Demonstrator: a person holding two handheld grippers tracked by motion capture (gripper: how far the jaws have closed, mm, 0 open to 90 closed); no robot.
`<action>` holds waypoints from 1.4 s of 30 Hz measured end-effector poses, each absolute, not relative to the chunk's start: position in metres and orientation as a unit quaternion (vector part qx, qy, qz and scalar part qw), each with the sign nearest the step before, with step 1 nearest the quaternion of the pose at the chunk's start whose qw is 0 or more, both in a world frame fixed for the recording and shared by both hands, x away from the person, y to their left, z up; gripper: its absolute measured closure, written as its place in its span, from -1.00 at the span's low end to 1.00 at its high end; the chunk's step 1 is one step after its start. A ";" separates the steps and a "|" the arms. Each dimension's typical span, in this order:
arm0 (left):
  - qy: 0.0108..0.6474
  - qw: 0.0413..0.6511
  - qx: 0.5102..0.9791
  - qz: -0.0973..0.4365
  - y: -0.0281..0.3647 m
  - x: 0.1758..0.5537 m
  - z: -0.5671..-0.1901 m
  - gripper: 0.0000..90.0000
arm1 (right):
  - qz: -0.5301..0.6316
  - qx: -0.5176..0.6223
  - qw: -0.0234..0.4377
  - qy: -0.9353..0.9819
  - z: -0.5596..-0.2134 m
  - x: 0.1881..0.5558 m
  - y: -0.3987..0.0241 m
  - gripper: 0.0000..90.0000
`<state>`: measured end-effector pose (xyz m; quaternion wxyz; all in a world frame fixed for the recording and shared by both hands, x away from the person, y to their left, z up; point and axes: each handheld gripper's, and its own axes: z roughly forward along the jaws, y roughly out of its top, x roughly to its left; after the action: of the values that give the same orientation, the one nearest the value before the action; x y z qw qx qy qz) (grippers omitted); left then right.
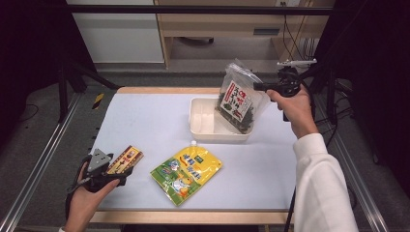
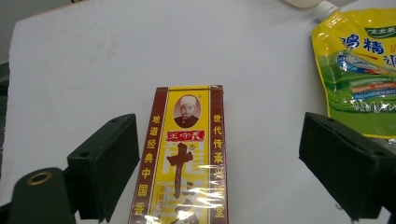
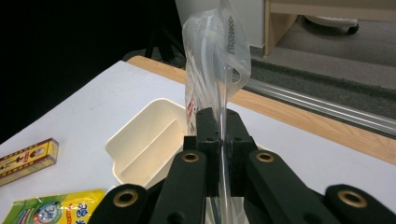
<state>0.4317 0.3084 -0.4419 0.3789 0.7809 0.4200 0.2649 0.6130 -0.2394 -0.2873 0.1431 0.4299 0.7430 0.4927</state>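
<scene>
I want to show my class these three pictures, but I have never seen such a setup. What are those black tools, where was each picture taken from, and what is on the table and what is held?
A person holds a hand-held clamp with two black jaws in each hand. The high view looks down from above the table; the two gripper views come from cameras riding on the clamps. The right gripper is shut on a clear bag of dark dried food, held above a white tub. The left gripper stands open around a yellow-and-brown box lying on the table. A yellow-green pouch lies flat in the middle.
</scene>
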 end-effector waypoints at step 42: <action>0.415 0.368 0.789 0.264 0.302 0.432 -0.447 -0.76 | 0.493 0.395 0.228 0.741 -0.318 0.522 -0.226 -0.71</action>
<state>0.4325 0.3019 -0.4466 0.3680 0.7890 0.4151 0.2643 0.5220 -0.2256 -0.3180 0.2282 0.3946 0.7412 0.4929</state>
